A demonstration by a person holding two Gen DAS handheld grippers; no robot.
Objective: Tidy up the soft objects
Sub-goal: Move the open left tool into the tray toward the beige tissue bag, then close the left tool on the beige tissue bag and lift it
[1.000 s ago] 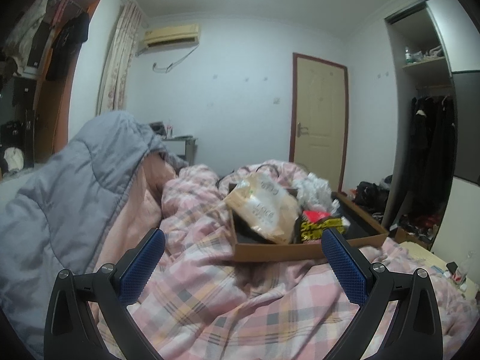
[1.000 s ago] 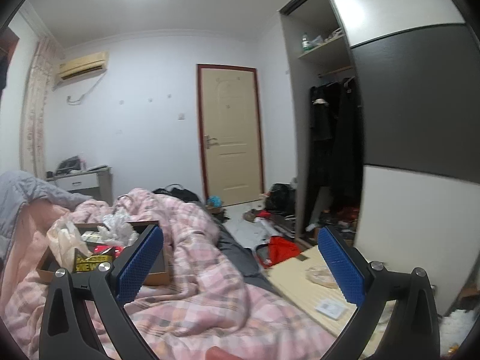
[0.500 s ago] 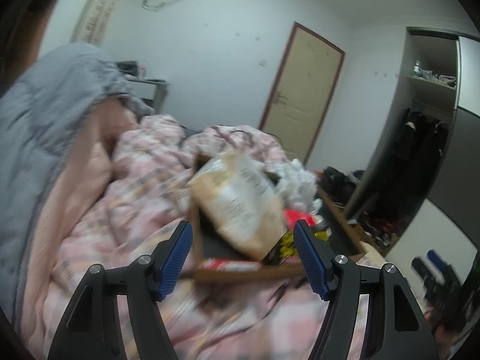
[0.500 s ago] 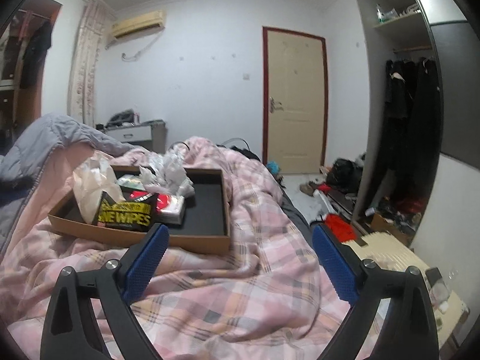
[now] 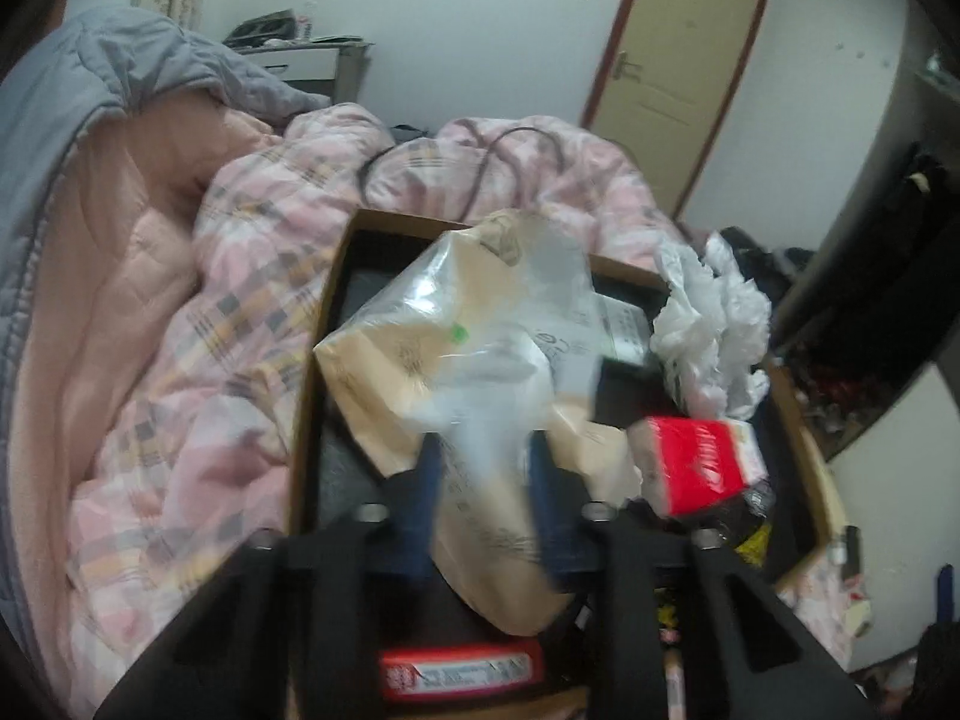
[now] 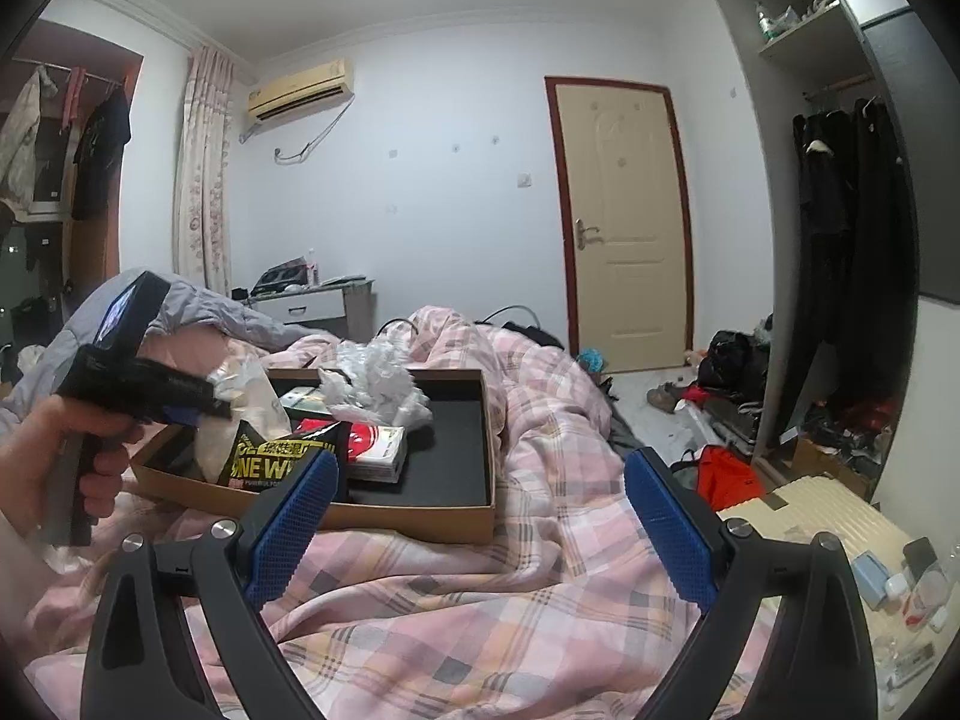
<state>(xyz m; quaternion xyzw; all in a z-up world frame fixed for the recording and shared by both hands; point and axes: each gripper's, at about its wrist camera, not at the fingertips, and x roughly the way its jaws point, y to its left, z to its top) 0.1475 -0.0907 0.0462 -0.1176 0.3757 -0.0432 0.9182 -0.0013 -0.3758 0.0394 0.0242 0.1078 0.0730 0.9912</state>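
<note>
while the left tool (image 5: 483, 468) sits with its fingers drawn close on either side of the beige plastic-wrapped pack (image 5: 456, 360), it looks pinched on the loose wrapper, though blur hides the contact itself. the pack lies tilted in the cardboard tray (image 5: 312, 384) on the bed (image 6: 456, 606), straight ahead of that tool, with a crumpled white bag (image 5: 711, 324) and a red packet (image 5: 699, 465) off to its right. to do this lift well, i would get the pads on the body of the pack and not only on the film, which may slip or stretch, then raise it slowly so it clears the tray wall and does not drag its neighbours along.

the right tool (image 6: 480, 516) hangs wide open and empty over the plaid quilt, with the tray just ahead and to its left.

a second ago the left tool was spread wide and well back from the tray. half a second ago it had narrowed and drawn near; now it is down at the pack. the right tool has swung from the wardrobe side toward the tray.
</note>
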